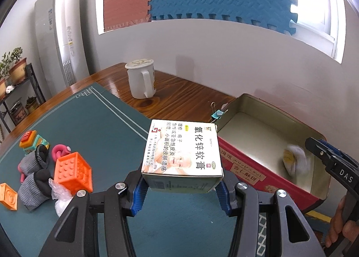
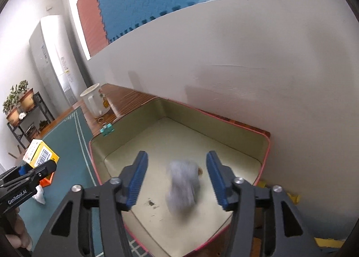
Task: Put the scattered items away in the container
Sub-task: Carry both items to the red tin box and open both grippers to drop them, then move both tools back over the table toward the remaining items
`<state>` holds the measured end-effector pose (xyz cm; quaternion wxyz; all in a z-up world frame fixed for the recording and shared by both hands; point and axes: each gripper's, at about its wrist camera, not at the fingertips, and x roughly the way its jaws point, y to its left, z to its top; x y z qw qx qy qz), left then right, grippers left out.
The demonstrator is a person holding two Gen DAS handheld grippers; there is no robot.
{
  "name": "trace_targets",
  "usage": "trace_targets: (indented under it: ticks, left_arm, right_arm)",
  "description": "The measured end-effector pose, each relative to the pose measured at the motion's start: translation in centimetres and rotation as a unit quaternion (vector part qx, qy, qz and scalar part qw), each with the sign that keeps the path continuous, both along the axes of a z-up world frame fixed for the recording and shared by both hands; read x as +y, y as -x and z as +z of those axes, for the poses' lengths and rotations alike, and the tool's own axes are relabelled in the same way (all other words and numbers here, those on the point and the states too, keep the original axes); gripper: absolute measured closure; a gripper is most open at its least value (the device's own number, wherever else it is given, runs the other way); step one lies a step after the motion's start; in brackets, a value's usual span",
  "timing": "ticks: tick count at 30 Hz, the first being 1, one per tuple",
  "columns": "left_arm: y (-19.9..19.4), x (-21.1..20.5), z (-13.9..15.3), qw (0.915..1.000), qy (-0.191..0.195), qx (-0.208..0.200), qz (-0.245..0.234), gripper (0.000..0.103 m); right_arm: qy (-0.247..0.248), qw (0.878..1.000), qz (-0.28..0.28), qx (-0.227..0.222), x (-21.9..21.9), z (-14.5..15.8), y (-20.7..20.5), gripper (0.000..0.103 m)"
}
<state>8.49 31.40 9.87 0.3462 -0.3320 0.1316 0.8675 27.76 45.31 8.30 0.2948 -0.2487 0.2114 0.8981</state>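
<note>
Judging from how things lie, the tidying is in its early part: the red tin [image 1: 264,167] holds only one item, a blurred pale bundle [image 2: 182,184], probably a rolled sock with a yellowish patch, lying on the tin's floor near the corner closest to the right gripper [image 2: 177,180]. That gripper hangs over the open tin with its blue pads spread wide and nothing between them, so it reads as released. The left gripper [image 1: 181,186] is clenched on an ointment box [image 1: 182,156], held just beside the tin's near wall and not yet over the opening; that box looks like the next thing to go in. Well apart on the green mat [image 1: 96,127] wait an orange block cube [image 1: 73,171], a flat orange tile [image 1: 7,196], grey striped socks [image 1: 33,180], a pink curled toy [image 1: 59,150], a small multicoloured toy block [image 1: 33,141] and a crumpled plastic wrapper [image 1: 59,196]. A teal binder clip [image 1: 217,114] lies on the wooden table just outside the tin, near a white mug [image 1: 141,80].
</note>
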Motion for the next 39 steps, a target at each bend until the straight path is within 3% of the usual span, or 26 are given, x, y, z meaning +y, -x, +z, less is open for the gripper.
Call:
trace_targets:
  ticks: [10, 19, 22, 23, 28, 39]
  left_arm:
    - [-0.6, 3.0, 0.0, 0.9997, 0.003, 0.0, -0.023, 0.049]
    - [-0.9, 7.9, 1.1, 0.9972, -0.012, -0.002, -0.074, 0.047]
    - [-1.1, 9.4, 1.1, 0.9948, -0.014, -0.013, -0.1, 0.02]
    - [-1.2, 9.7, 1.1, 0.9942, -0.015, -0.013, -0.105, 0.019]
    - [-1.5, 9.4, 1.0, 0.9944, -0.009, -0.003, -0.106, 0.019]
    - [0.0, 6.2, 0.2, 0.9987, 0.001, -0.004, -0.051, 0.019]
  right_arm:
    - [0.002, 1.0, -0.019, 0.014, 1.4, -0.1, -1.3, 0.036]
    - [-0.003, 0.999, -0.036, 0.013, 2.1, 0.0, -2.4, 0.036]
    - [0.0, 0.999, -0.037, 0.011, 2.2, -0.1, -2.3, 0.036]
    - [0.001, 0.999, -0.037, 0.01, 2.2, -0.2, -2.3, 0.036]
    - [0.004, 0.999, -0.032, 0.01, 2.1, -0.3, -1.9, 0.036]
    - [0.002, 1.0, -0.004, 0.009, 0.1, -0.2, -0.6, 0.033]
